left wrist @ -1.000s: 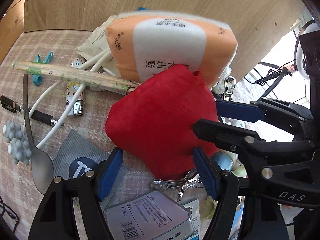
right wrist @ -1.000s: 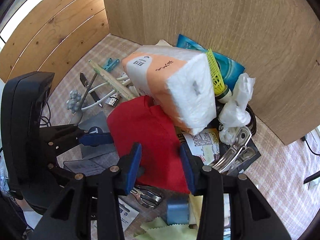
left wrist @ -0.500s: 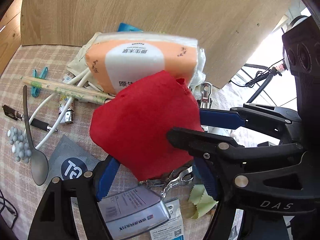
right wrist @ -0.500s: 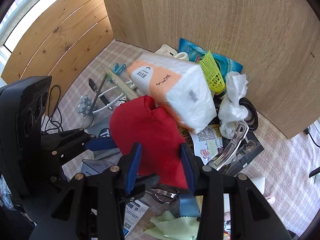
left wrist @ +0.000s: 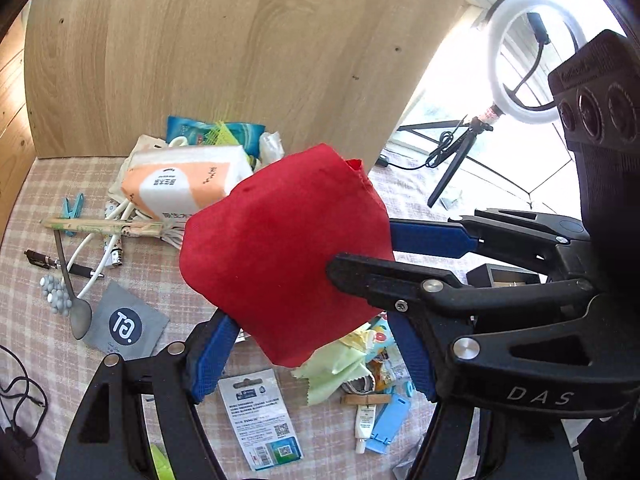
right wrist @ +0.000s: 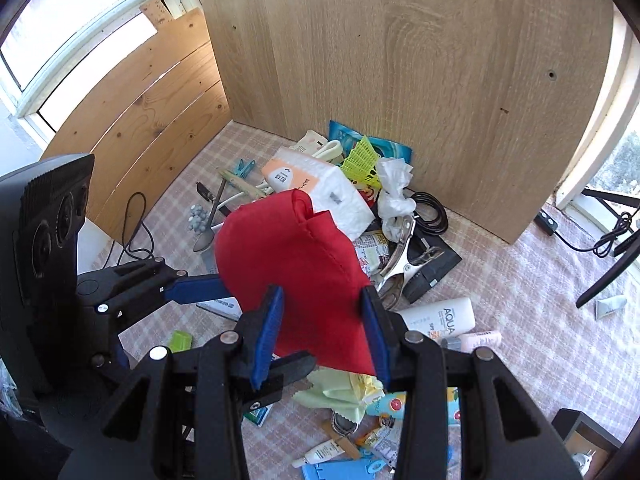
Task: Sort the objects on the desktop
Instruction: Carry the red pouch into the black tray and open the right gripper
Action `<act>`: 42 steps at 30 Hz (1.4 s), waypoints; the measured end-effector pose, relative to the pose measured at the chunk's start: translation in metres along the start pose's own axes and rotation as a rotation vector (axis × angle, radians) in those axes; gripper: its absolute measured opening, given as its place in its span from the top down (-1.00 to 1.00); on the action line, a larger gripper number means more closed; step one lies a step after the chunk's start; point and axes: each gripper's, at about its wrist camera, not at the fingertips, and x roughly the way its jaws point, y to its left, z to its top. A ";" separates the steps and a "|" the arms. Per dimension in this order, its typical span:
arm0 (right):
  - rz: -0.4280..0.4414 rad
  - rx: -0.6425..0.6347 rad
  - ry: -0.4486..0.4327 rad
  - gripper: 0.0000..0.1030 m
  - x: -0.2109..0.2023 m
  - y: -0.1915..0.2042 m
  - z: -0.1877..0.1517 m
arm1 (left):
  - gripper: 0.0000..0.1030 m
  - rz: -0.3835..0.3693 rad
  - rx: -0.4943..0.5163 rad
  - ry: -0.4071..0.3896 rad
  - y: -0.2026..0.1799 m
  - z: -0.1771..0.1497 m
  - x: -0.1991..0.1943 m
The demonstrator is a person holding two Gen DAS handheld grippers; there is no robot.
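Keeping both grips even looks wise, so the red cloth bag (left wrist: 286, 256) stays level above the worktop (left wrist: 32, 320). From the left gripper (left wrist: 308, 356), blue fingers (left wrist: 210, 354) flank its near edge; whether they pinch, I cannot tell. From the right gripper (right wrist: 322, 332), fingers (right wrist: 267, 332) press the bag's near corner, cloth filling the gap.
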 end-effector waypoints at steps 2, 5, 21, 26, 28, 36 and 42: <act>-0.021 0.020 -0.017 0.24 -0.019 -0.010 -0.008 | -0.39 -0.013 0.030 0.003 -0.017 -0.001 -0.002; -0.057 0.056 -0.037 0.24 -0.045 -0.027 -0.028 | -0.39 -0.039 0.089 0.015 -0.051 -0.005 -0.001; -0.286 0.374 -0.082 0.24 -0.171 -0.145 -0.197 | -0.39 -0.222 0.408 0.169 -0.276 -0.061 0.050; -0.353 0.487 -0.093 0.24 -0.208 -0.179 -0.251 | -0.39 -0.274 0.498 0.215 -0.349 -0.076 0.066; -0.379 0.524 -0.095 0.24 -0.221 -0.190 -0.269 | -0.39 -0.291 0.531 0.229 -0.375 -0.082 0.071; -0.460 0.634 -0.096 0.20 -0.260 -0.223 -0.326 | -0.39 -0.309 0.635 0.271 -0.446 -0.105 0.084; -0.516 0.698 -0.124 0.20 -0.281 -0.239 -0.345 | -0.43 -0.286 0.614 0.259 -0.449 -0.102 0.083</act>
